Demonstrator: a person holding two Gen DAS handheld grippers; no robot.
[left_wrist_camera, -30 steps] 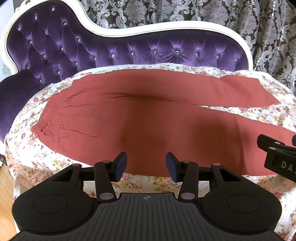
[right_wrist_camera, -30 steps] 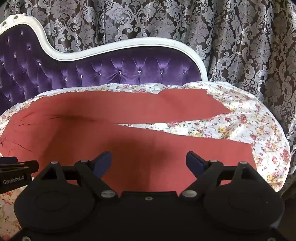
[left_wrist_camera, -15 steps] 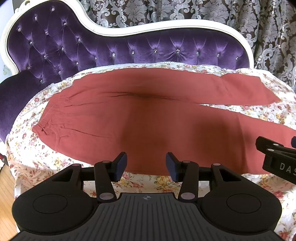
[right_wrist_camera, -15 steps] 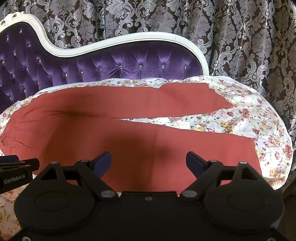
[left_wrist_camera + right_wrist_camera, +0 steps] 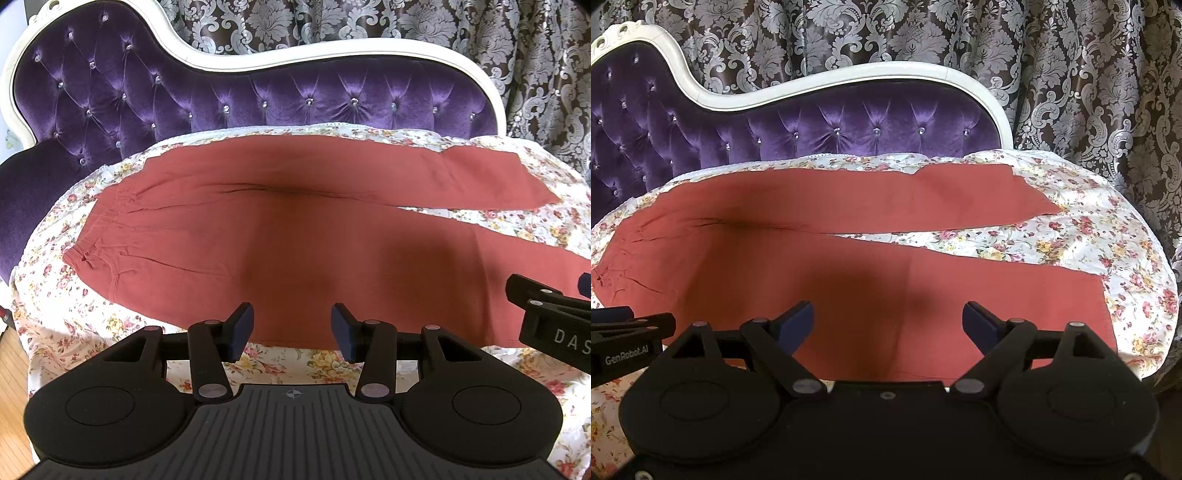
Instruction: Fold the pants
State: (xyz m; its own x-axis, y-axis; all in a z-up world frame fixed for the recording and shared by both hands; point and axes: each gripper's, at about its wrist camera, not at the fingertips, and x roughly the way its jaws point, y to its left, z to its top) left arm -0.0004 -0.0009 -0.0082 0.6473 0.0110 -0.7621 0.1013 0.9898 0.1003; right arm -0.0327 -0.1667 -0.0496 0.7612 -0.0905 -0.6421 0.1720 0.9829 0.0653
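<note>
Both hand-held grippers have drawn back; pants (image 5: pixel 295 236) lie flat, unfolded

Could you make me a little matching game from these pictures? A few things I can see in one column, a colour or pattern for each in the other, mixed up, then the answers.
Things:
1. pants
2. sofa back
3. sheet
4. curtain

Looks:
A. white with small flowers
B. tufted purple velvet with a white frame
C. plain rust red
D. dark with a silvery damask pattern

Pairs: 1-C, 2-B, 3-A, 4-D

The pants lie spread flat on the sheet, both legs apart, with the left gripper and right gripper open at their near edge.
</note>
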